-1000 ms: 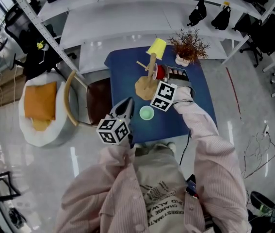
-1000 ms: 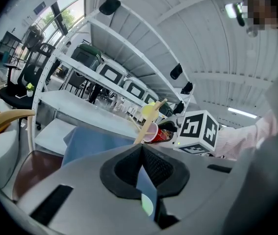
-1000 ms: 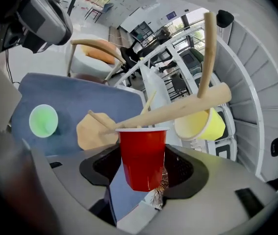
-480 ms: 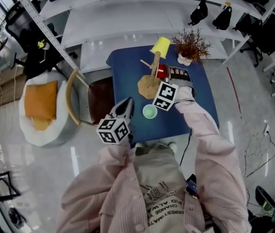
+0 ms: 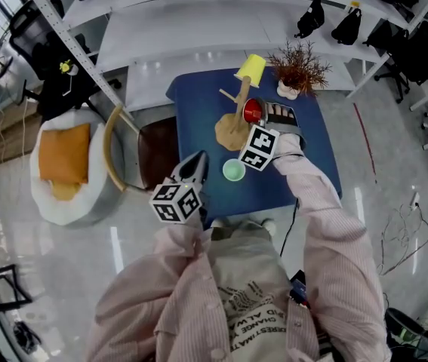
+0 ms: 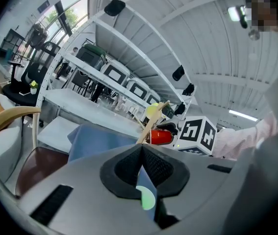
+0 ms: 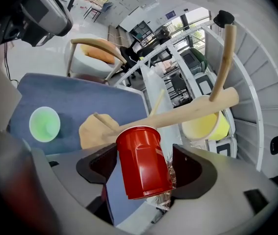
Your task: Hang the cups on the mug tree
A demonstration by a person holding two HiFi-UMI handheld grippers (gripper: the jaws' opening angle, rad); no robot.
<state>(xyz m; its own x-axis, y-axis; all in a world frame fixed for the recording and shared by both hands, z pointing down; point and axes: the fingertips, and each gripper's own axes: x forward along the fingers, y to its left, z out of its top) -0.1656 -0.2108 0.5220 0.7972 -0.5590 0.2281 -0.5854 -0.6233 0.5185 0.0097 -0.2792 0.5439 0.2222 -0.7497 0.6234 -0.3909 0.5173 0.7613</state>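
Note:
A wooden mug tree [image 5: 234, 119] stands on the blue table [image 5: 198, 119]. A yellow cup [image 5: 250, 68] hangs on its far peg. A red cup [image 7: 141, 160] hangs mouth-first on a near peg [image 7: 188, 112]. My right gripper [image 7: 143, 168] is around it, and its jaws have just been opening. The cup sits between them with a thin gap on each side. A green cup [image 5: 233, 170] stands upright on the table, near the tree's base. My left gripper [image 5: 195, 164] hovers over the table's near edge, shut and empty.
A dried plant in a pot [image 5: 297, 70] stands at the table's far right corner. A brown chair [image 5: 134, 157] and an orange-cushioned seat [image 5: 63, 164] are left of the table. White shelving [image 5: 198, 21] runs behind it.
The red cup's open mouth shows more fully at the tree than before. The right gripper stays beside it. The left gripper has not moved.

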